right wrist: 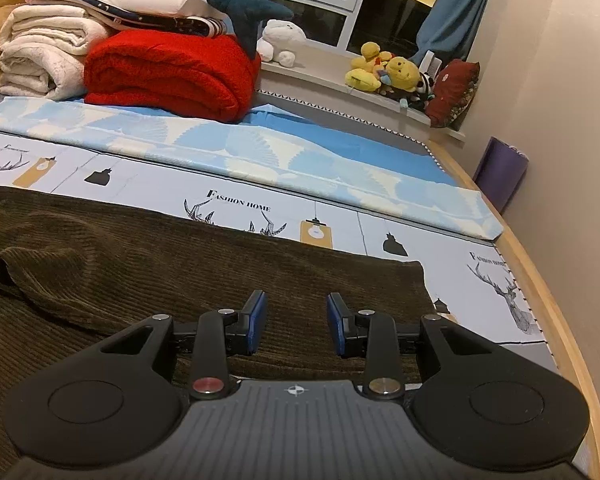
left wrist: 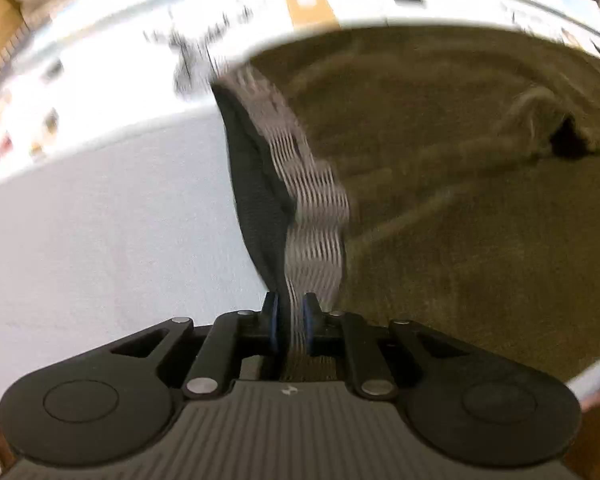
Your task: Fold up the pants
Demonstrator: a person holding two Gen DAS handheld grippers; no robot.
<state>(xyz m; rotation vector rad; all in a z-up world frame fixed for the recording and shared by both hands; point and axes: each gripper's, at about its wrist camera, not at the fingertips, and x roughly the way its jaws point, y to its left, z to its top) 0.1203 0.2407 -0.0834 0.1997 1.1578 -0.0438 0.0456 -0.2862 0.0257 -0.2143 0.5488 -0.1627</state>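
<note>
The pants [right wrist: 148, 264] are dark brown corduroy and lie spread across the bed. In the left wrist view my left gripper [left wrist: 290, 312] is shut on the pants' striped elastic waistband [left wrist: 316, 208], lifted so the black lining [left wrist: 256, 184] shows. The rest of the brown fabric [left wrist: 460, 208] spreads to the right of it. That view is motion-blurred. In the right wrist view my right gripper [right wrist: 296, 312] is open and empty, just above the pants near their right edge [right wrist: 416, 280]. A raised wrinkle [right wrist: 16, 260] sits at the left.
The bed has a white printed sheet [right wrist: 452, 276] and a folded blue blanket [right wrist: 300, 156] behind the pants. A red blanket [right wrist: 172, 72] and white bedding [right wrist: 44, 52] are stacked at the back left. Plush toys [right wrist: 384, 72] line the windowsill. The bed's wooden rim [right wrist: 548, 300] curves at the right.
</note>
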